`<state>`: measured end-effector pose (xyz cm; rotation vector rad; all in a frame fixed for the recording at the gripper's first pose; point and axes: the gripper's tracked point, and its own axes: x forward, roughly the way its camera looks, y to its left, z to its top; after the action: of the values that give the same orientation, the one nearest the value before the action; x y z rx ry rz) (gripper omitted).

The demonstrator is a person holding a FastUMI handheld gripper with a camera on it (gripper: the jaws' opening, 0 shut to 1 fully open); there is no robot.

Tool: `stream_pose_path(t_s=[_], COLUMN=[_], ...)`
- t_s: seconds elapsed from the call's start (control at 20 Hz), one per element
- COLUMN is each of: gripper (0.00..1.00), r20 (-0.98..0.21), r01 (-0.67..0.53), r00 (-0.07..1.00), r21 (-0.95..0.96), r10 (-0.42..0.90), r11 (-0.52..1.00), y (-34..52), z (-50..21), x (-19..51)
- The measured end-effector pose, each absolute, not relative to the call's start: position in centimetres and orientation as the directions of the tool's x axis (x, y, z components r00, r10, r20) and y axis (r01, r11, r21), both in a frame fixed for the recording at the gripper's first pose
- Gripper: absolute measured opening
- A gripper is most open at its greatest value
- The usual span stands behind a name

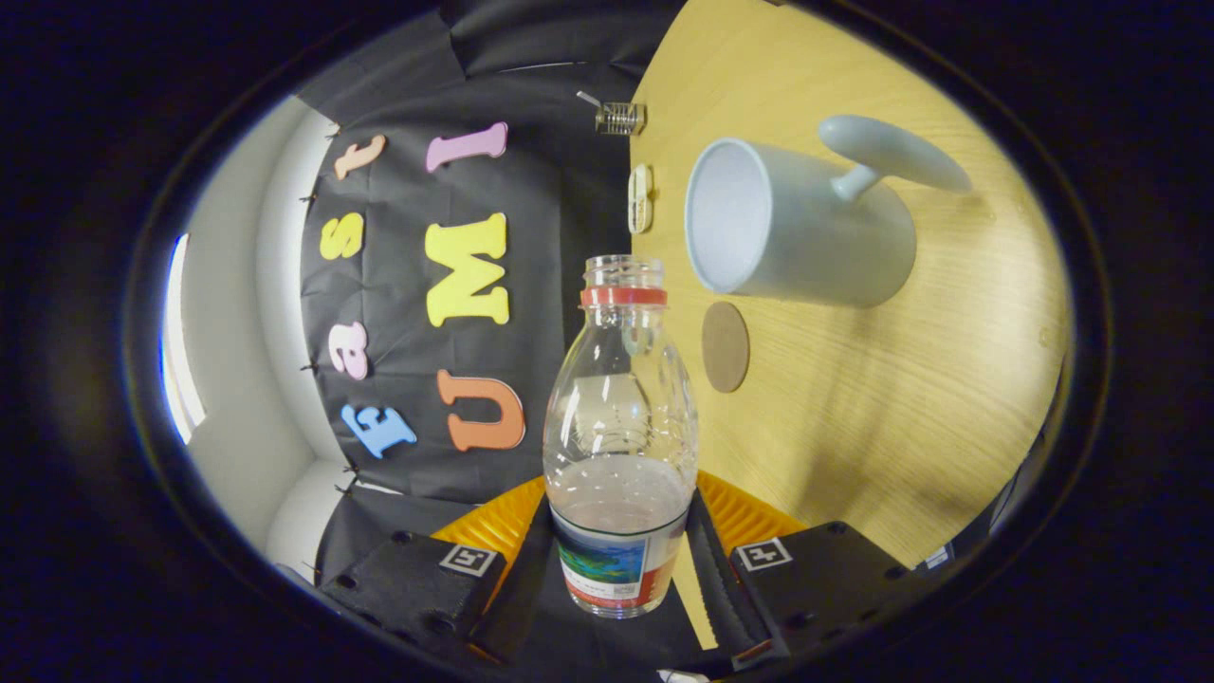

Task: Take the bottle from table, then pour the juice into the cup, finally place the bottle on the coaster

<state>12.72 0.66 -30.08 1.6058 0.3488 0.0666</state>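
Observation:
My gripper is shut on a clear plastic bottle, with both fingers pressing on its labelled lower part. The bottle has no cap, a red ring at the neck and a little pale liquid near its base. The view is rolled, so the wooden table stands along one side and the bottle's neck runs roughly parallel to it. A pale grey cup with a long handle stands on the table beyond the bottle's mouth and to the side, its opening empty. A round brown coaster lies beside the bottle's shoulder, just before the cup.
A small wire object and a pale oblong piece sit at the table's far edge against the black cloth wall. A white wall corner lies beyond the cloth. Bare wood spreads past the cup.

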Motion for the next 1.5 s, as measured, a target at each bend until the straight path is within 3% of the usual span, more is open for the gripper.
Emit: stream_pose_path(t_s=[0.85, 1.5], gripper=[0.77, 0.77], r20=[-0.075, -0.018], r01=[0.131, 0.081], r00=[0.967, 0.972], r21=[0.966, 0.961], r10=[0.245, 0.235], r11=[-0.221, -0.263], y=[-1.2, -1.6], z=[-27.9, -24.4], x=[12.7, 12.4])
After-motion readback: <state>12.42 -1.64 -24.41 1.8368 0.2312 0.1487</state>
